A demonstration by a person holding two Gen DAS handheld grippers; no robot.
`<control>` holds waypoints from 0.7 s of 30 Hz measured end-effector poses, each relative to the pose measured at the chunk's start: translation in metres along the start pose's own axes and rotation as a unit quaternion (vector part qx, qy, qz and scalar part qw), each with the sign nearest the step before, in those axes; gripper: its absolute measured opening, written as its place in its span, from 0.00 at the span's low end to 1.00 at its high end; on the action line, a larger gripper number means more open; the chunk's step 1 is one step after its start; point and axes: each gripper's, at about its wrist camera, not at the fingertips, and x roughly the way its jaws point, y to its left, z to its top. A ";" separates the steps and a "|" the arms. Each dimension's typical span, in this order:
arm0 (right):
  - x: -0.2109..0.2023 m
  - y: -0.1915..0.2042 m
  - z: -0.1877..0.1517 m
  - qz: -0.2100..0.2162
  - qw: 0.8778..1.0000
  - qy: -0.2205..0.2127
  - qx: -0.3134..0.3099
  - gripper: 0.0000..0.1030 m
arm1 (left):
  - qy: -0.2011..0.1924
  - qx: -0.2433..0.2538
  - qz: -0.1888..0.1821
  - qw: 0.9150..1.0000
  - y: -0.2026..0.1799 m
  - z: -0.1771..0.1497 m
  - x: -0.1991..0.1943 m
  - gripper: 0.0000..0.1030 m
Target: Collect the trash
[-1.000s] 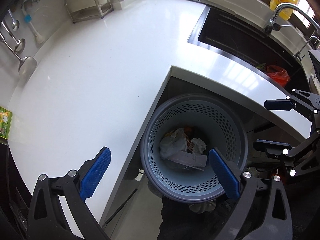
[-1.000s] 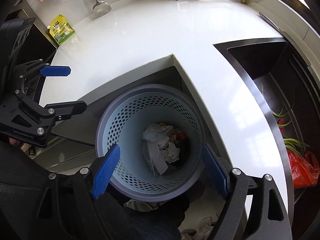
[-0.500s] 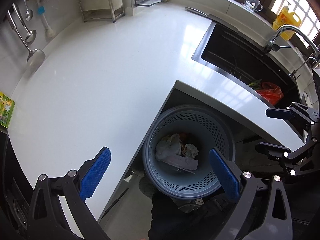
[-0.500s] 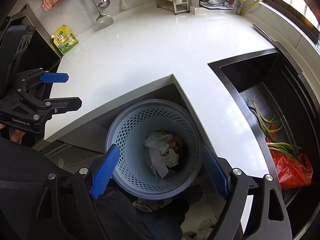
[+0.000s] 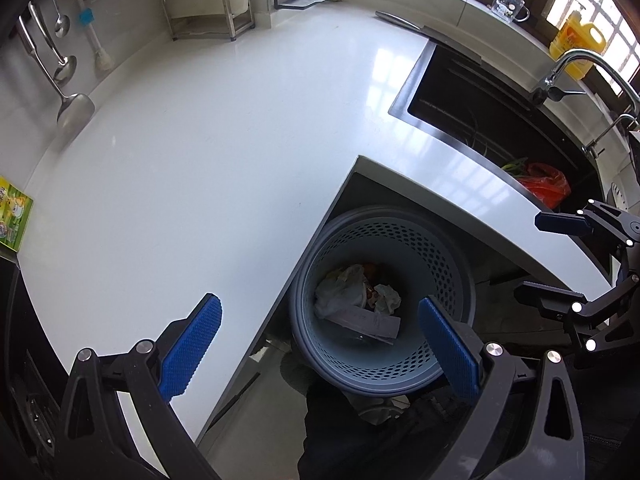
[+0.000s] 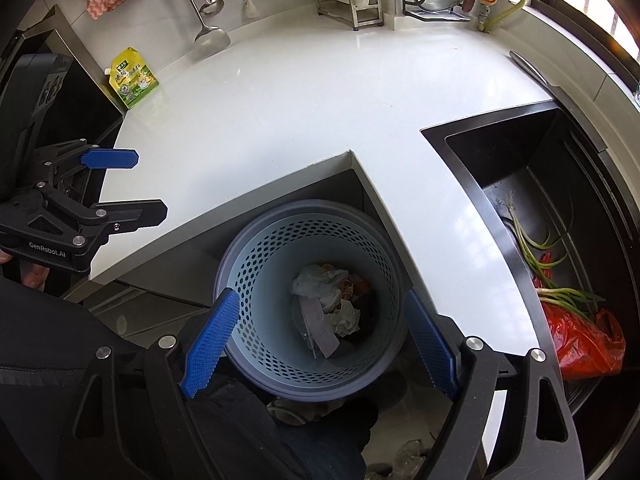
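Observation:
A grey perforated trash basket (image 5: 448, 264) (image 6: 256, 256) stands on the floor in the inner corner of the white L-shaped counter (image 5: 200, 160) (image 6: 304, 96). Crumpled paper and wrappers (image 5: 352, 296) (image 6: 328, 300) lie in it. My left gripper (image 5: 320, 344) is open and empty, high above the basket; it also shows in the right wrist view (image 6: 132, 184). My right gripper (image 6: 320, 340) is open and empty above the basket, and shows in the left wrist view (image 5: 536, 256). A red plastic bag (image 5: 544, 184) (image 6: 584, 340) and green onion stalks (image 6: 540, 248) lie in the black sink (image 6: 520, 176).
A green-yellow pouch (image 6: 132, 80) (image 5: 12, 220) leans at the counter's left end. Ladles (image 6: 208, 32) hang on the wall. A metal rack (image 5: 208, 12) stands at the back. A faucet (image 5: 576, 68) and a yellow bottle (image 5: 576, 44) are behind the sink.
Both grippers have risen and pulled back from the basket, so more of the counter and sink shows. Both stay open and empty.

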 end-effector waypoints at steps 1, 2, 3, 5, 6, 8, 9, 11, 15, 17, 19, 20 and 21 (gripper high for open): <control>0.000 0.000 0.000 0.000 1.000 -0.001 0.000 0.78 | 0.000 0.000 0.000 1.000 0.000 0.000 0.000 0.94; 0.000 0.000 0.000 0.000 1.000 -0.001 0.000 0.78 | 0.001 0.000 0.000 1.000 -0.001 0.000 0.001 0.94; 0.000 0.000 0.000 0.000 1.000 0.000 0.000 0.78 | 0.001 0.000 -0.001 1.000 -0.001 0.000 0.001 0.94; -0.001 -0.001 0.000 -0.001 1.000 -0.001 0.000 0.78 | 0.000 0.001 0.001 1.000 -0.002 0.001 0.001 0.94; -0.001 -0.001 0.000 -0.002 1.000 -0.001 0.000 0.78 | 0.000 0.002 0.002 1.000 -0.003 0.001 0.001 0.94; -0.001 -0.002 0.001 -0.002 1.000 0.000 0.002 0.78 | -0.001 0.003 0.004 1.000 -0.004 0.000 0.000 0.94; -0.002 -0.002 0.001 -0.002 1.000 -0.001 0.003 0.78 | -0.001 0.004 0.004 1.000 -0.004 0.000 0.000 0.94; -0.003 0.000 0.002 -0.002 1.000 -0.002 0.002 0.78 | -0.001 0.002 0.002 1.000 -0.004 0.000 0.000 0.94; -0.004 0.001 0.003 -0.002 1.000 -0.006 0.000 0.78 | 0.000 -0.005 -0.001 1.000 -0.003 0.000 0.000 0.94; -0.004 0.002 0.003 -0.004 1.000 -0.007 0.001 0.78 | 0.000 -0.007 -0.002 1.000 -0.002 0.001 0.000 0.94; -0.004 0.002 0.004 -0.004 1.000 -0.008 0.001 0.78 | 0.002 -0.012 -0.005 1.000 -0.001 0.002 0.001 0.94; -0.004 0.002 0.004 -0.005 1.000 -0.009 0.000 0.78 | 0.003 -0.015 -0.007 1.000 0.000 0.002 0.001 0.94; -0.004 0.002 0.004 -0.005 1.000 -0.008 0.000 0.78 | 0.004 -0.019 -0.009 1.000 0.000 0.003 0.001 0.94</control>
